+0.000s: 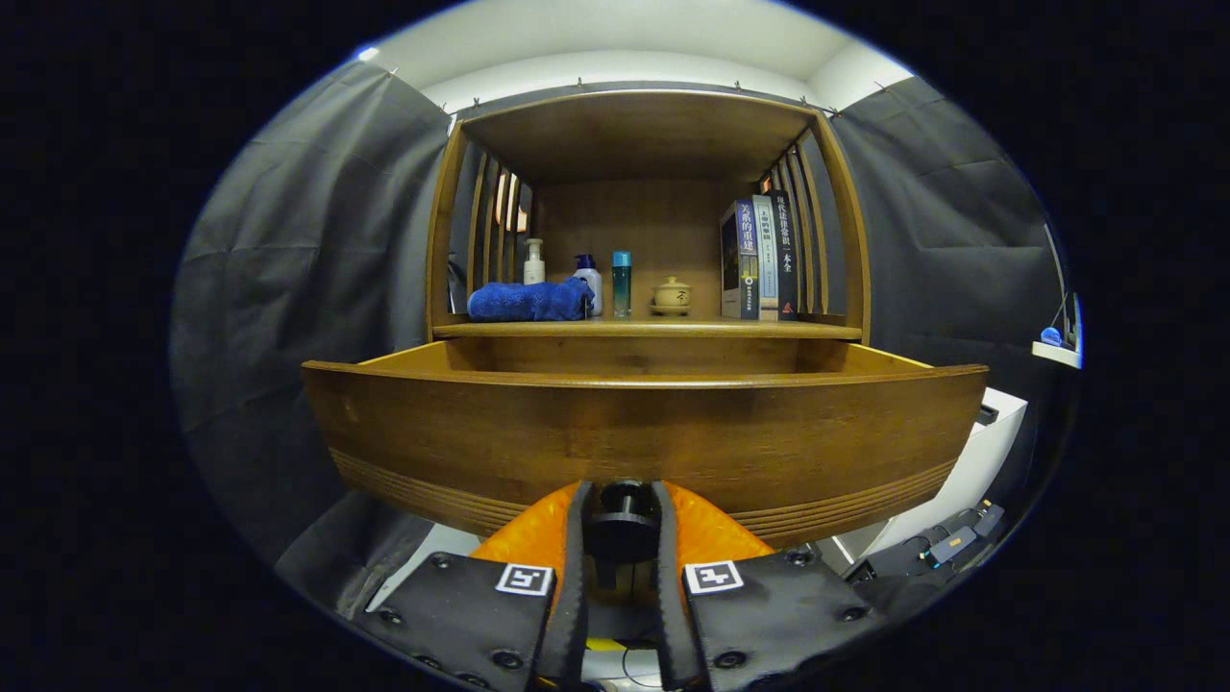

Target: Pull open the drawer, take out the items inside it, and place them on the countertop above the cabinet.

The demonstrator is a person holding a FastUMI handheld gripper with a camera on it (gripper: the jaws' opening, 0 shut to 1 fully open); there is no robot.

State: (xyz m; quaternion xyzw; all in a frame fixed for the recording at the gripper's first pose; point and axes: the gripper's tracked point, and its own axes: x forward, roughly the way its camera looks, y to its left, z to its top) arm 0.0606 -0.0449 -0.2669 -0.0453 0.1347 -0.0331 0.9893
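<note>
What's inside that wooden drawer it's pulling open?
The curved brown wooden drawer stands open, the gripper shut on its dark round knob. Its tall front panel hides the contents; only the bare inner back wall shows.

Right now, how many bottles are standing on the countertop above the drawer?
3, in a row behind the blue towel: a white pump bottle, a blue-capped white bottle, and a teal bottle. The towel may hide more. The claw grips the drawer knob.
</note>
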